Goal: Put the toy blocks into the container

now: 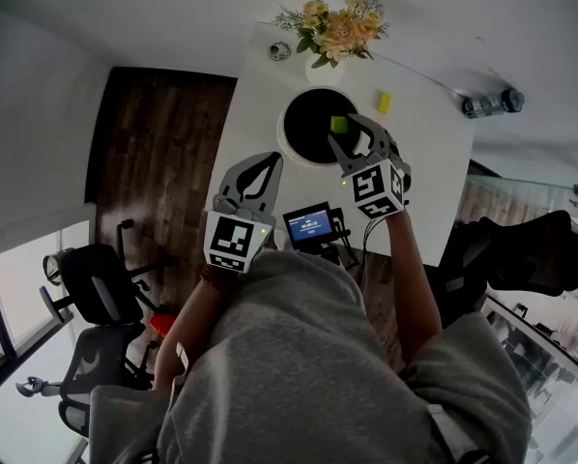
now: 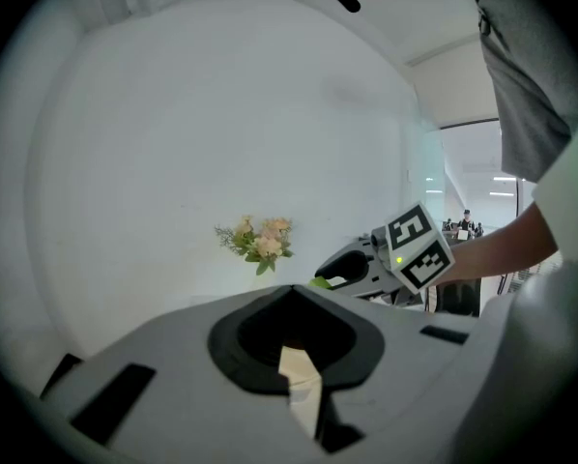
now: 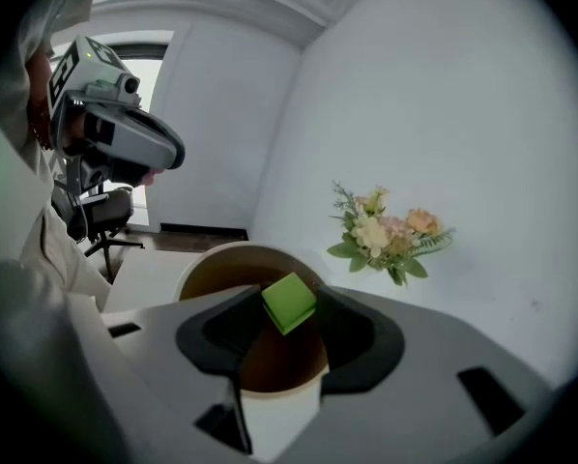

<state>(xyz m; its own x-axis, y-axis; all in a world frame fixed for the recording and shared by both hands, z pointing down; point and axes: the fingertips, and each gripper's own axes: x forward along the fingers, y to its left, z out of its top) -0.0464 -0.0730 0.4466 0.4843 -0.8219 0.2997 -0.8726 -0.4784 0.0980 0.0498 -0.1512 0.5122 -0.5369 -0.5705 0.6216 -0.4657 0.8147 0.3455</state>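
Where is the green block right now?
The green block is clamped in the right gripper, over the round container, right of centre in the head view.

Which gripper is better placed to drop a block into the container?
Right: the right gripper holds the green block over the container; the left gripper is shut, empty, beside it.

Head view: daylight enters from the windows (image 1: 18, 278) at lower left. The white table (image 1: 270, 95) is bright and evenly lit, the wooden floor (image 1: 154, 162) dim, the interior of the container (image 1: 282, 129) near black. Straight lines bow strongly toward the edges.

Both gripper views: black vignette at all corners, heavy barrel distortion, close foreground soft. The white wall (image 2: 221, 114) reads flat and faintly bluish, without hard shadows. The green block (image 3: 289, 303) is sharp and well lit. In the right gripper view, upper left is overexposed.
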